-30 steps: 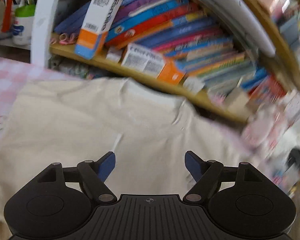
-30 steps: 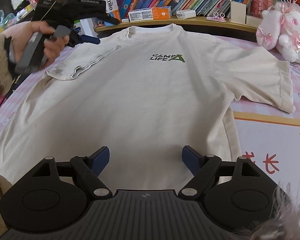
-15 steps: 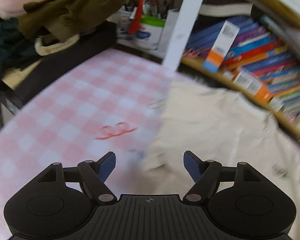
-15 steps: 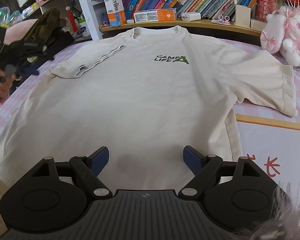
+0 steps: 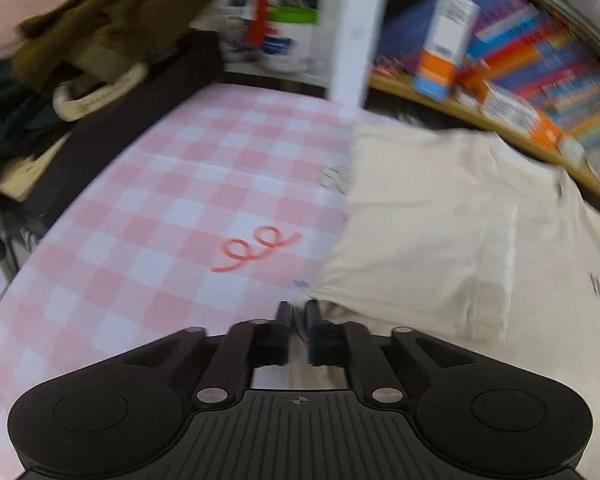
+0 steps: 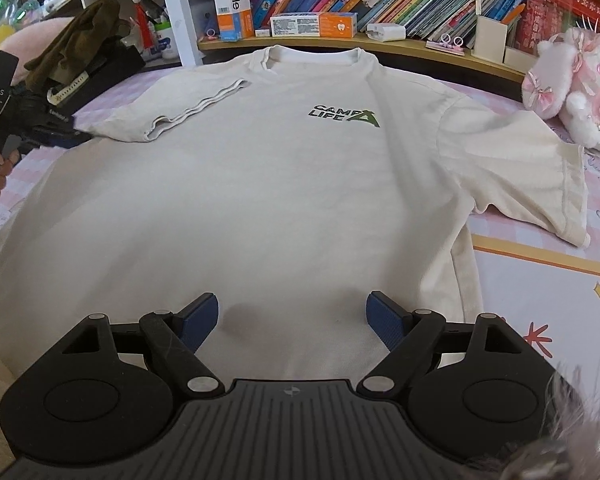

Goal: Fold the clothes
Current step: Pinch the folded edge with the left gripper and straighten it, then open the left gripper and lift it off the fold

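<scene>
Clearly the left gripper (image 5: 298,316) is clenched, its fingers (image 5: 285,314) pressed almost together on the edge of the cream shirt (image 6: 284,184), just near the folded-in left sleeve (image 6: 188,110); a thin bit of cloth shows in the narrow gap. The shirt lies flat, front up, on the pink checked tablecloth (image 5: 172,208), collar at the far side by the bookshelf (image 6: 380,42), its right sleeve spread out toward the plush toy (image 6: 572,84). Near the hem, the right gripper (image 6: 292,318) hangs with its blue fingers (image 6: 198,318) wide apart above the cloth, grasping nothing.
</scene>
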The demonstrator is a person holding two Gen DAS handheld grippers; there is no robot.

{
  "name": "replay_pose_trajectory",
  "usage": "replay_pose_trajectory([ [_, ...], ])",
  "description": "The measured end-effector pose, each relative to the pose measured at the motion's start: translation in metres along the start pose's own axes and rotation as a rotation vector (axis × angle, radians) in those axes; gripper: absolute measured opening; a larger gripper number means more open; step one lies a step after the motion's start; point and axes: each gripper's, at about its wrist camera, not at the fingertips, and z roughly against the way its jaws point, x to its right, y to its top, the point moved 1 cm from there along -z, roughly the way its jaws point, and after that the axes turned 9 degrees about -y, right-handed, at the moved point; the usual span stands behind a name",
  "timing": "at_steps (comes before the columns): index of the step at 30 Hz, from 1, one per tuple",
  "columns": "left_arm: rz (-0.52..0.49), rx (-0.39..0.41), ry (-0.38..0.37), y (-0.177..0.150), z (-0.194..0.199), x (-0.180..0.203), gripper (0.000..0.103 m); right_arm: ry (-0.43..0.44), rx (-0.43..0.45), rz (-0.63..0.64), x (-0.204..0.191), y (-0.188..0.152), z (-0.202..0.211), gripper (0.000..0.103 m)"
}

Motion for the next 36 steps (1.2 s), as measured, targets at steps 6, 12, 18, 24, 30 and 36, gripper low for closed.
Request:
replay_pose_trajectory([
  [6, 0.014, -0.003, -0.066, 0.004, 0.008, -0.012, 0.007, -0.048, 0.004, 0.008, -0.006, 0.0, -0.001, 0.081],
  [12, 0.056, 0.066, -0.194, 0.018, 0.018, -0.014, 0.034, -0.087, -0.002, -0.006, -0.009, 0.001, -0.003, 0.081],
  [18, -0.092, -0.031, -0.152, 0.018, -0.018, 0.003, 0.042, -0.119, -0.023, -0.036, -0.012, 0.003, -0.003, 0.081],
  [24, -0.146, -0.041, -0.159, 0.017, -0.024, 0.008, 0.008, -0.174, -0.03, -0.14, -0.003, -0.001, 0.007, 0.076],
  [30, -0.162, -0.051, -0.13, 0.021, -0.026, 0.012, 0.008, -0.247, -0.022, -0.245, 0.014, -0.01, 0.019, 0.072],
  [36, -0.165, -0.051, -0.098, 0.021, -0.018, 0.016, 0.016, -0.254, -0.009, -0.258, 0.021, -0.013, 0.025, 0.072],
])
